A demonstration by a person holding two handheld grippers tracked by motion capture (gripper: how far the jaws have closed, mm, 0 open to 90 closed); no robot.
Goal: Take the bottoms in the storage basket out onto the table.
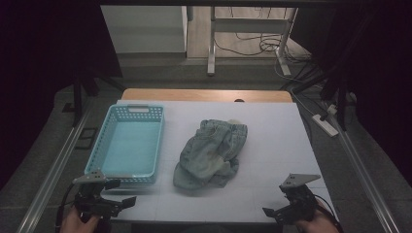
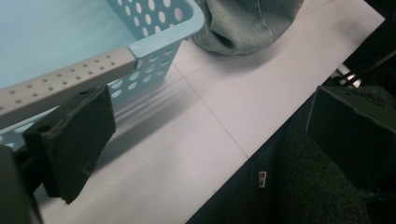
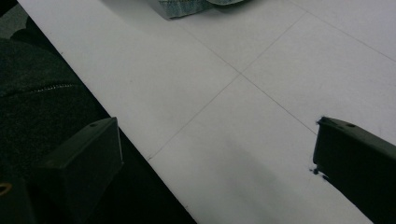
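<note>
**Both grippers wait at the near edge, denim heap in the middle**

High view: your left gripper (image 1: 127,201) sits at about 7 o'clock on the white worktop (image 1: 272,145), your right gripper (image 1: 268,212) at about 5 o'clock. Each is spread wide and holds nothing. The crumpled denim garment (image 1: 211,153) lies at the centre, well apart from both. A light blue basket (image 1: 130,143) stands just beside it at 9 o'clock, open side up, likely there to receive the garment.

Left gripper view: your jaws stand far apart. The basket's perforated corner (image 2: 154,51) is close at 11 o'clock, with a fold of the garment (image 2: 245,23) at 12 o'clock beyond it.

Right gripper view: your jaws are wide over the bare worktop (image 3: 261,60) edge. A strip of the garment (image 3: 182,7) shows at 12 o'clock, far off, so a forward reach seems needed.
</note>
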